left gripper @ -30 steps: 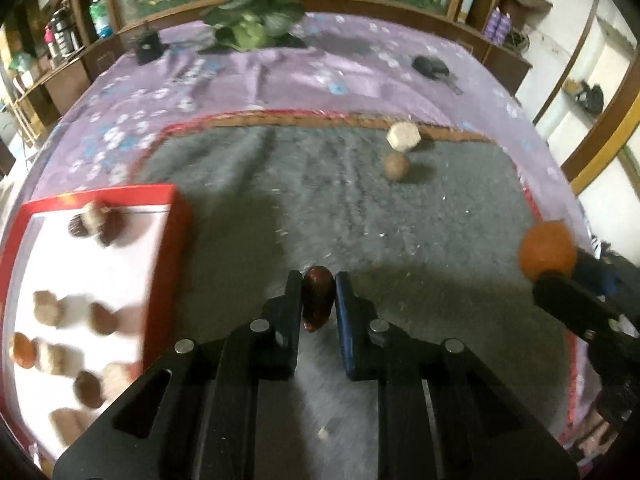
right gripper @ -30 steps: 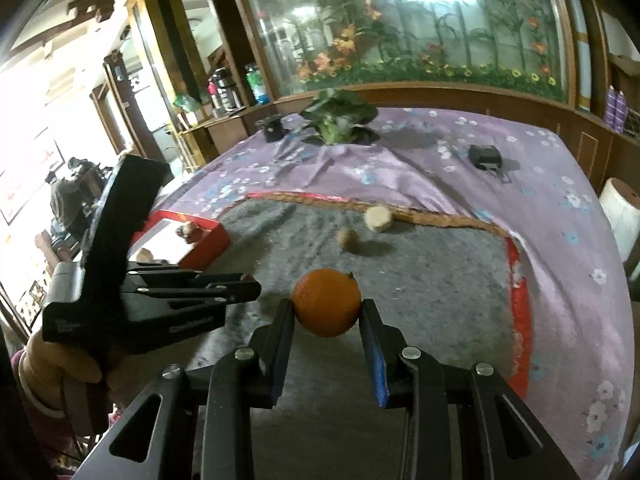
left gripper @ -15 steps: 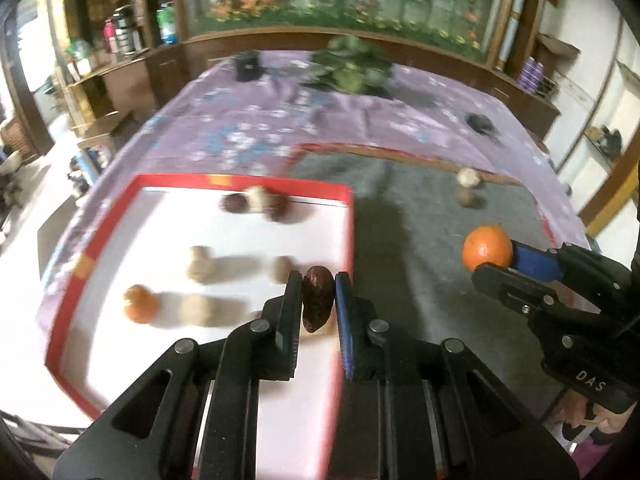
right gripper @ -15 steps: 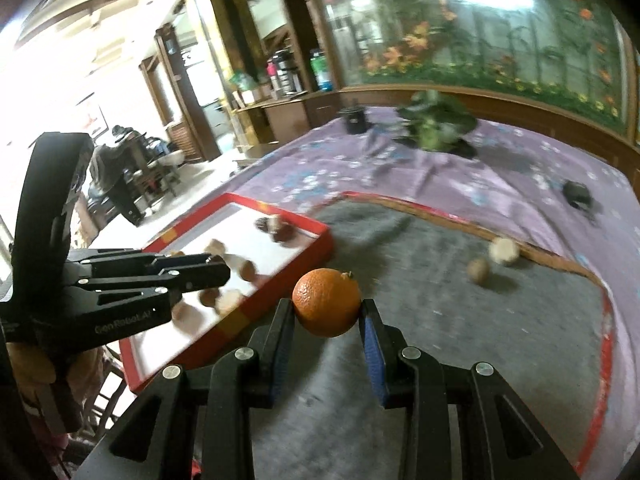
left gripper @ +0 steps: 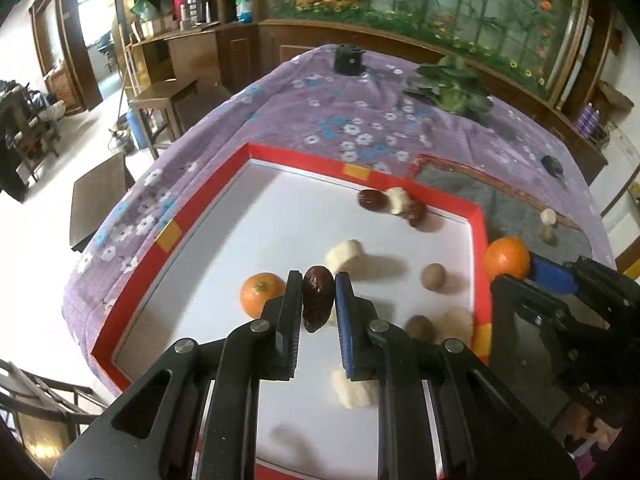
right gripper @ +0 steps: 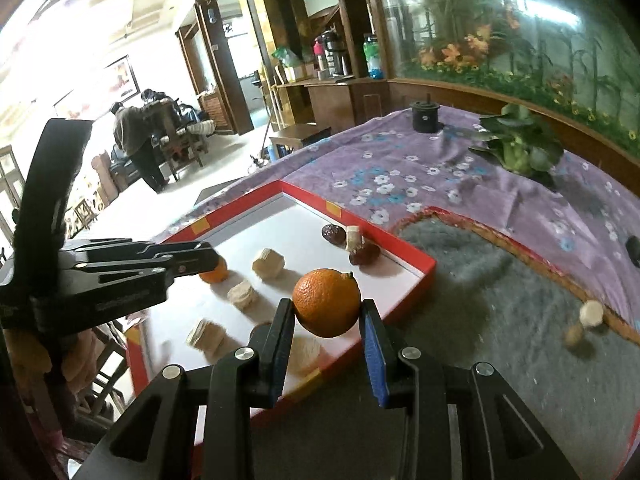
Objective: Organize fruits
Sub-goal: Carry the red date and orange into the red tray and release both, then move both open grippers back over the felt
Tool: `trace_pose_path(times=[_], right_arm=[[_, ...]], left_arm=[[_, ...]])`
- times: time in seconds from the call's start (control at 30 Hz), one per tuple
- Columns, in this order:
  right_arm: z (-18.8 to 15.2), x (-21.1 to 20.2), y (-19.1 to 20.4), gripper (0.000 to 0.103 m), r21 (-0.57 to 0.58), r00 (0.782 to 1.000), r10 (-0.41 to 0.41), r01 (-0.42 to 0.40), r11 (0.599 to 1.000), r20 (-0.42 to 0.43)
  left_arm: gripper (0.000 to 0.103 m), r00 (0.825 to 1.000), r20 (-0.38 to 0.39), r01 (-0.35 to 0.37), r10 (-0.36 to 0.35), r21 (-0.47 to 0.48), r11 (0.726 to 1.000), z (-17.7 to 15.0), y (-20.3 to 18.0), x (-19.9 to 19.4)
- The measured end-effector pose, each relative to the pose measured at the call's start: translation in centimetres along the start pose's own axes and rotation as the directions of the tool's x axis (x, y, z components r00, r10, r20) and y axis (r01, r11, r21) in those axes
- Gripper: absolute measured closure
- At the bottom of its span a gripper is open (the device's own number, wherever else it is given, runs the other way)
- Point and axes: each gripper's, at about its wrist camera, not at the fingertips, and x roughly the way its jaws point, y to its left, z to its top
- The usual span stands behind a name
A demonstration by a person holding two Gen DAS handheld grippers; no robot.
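My left gripper (left gripper: 318,300) is shut on a dark red date (left gripper: 317,296) and holds it above the white floor of the red-rimmed tray (left gripper: 296,158). An orange (left gripper: 260,294), dates (left gripper: 372,200), banana slices (left gripper: 346,255) and brown round fruits (left gripper: 433,276) lie in the tray. My right gripper (right gripper: 326,318) is shut on an orange (right gripper: 326,302) above the tray's right rim (right gripper: 424,276). It also shows in the left wrist view (left gripper: 506,258). A banana slice (right gripper: 591,314) and a brown fruit (right gripper: 573,336) lie on the grey mat (right gripper: 500,320).
The purple flowered cloth (left gripper: 352,128) covers the table, with a leafy plant (left gripper: 452,88) and a black cup (left gripper: 349,58) at the back. A small black object (left gripper: 552,166) lies at the far right. The table edge drops off left of the tray.
Both grippers have swung left from the grey mat to the tray, each keeping its fruit. The left one is now over the tray's middle, the right one at its right rim.
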Motion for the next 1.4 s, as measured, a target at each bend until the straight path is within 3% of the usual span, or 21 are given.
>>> trace_pose_path(times=[0.23,0.37,0.77,0.83,0.9,0.97,1.07,1.4], right_arm=[[1.3,3.6,-0.7,0.071,-0.011,0.998,-0.022,0.022,1.000,-0.058],[1.8,4.6,-1.6,0.071,-0.013,0.995,-0.080,0.079,0.997,-0.063],[1.6,6.4,-2.0,0.070,-0.001,0.994,-0.053,0.053,0.999,-0.100],[1.5,6.0,-2.2,0.070,0.019,0.995,-0.034,0.036,0.999,-0.093],[1.4,5.5,-2.3,0.067,0.040,0.996,-0.013,0.017,0.999,-0.083],[1.4,4.9,-2.5,0.064,0.055,0.998,-0.005,0.009,0.998,-0.070],[1.4,4.2,-2.5,0.062,0.064,0.999,-0.005,0.008,0.998,-0.054],[-0.1,0.0,-2.8,0.062,0.074,1.000,-0.031,0.031,0.997,-0.006]], left_arm=[[0.088,1.000,-0.021,0.010,-0.011,-0.038,0.999,0.2,0.9,1.3],[0.088,0.999,-0.038,0.015,-0.017,-0.037,0.999,0.2,0.8,2.2],[0.087,0.999,-0.038,-0.008,0.006,-0.057,0.998,0.0,0.4,2.8],[0.080,0.999,-0.034,-0.015,0.013,-0.052,0.999,0.0,0.3,2.7],[0.065,1.000,-0.028,0.003,-0.005,-0.061,0.998,0.0,0.2,2.4],[0.044,1.000,-0.011,0.000,0.000,-0.067,0.998,0.1,0.0,2.0],[0.042,0.999,0.015,-0.031,0.032,-0.063,0.998,0.1,-0.4,1.4],[0.042,0.999,0.043,-0.023,0.025,-0.046,0.999,0.1,-2.6,0.3]])
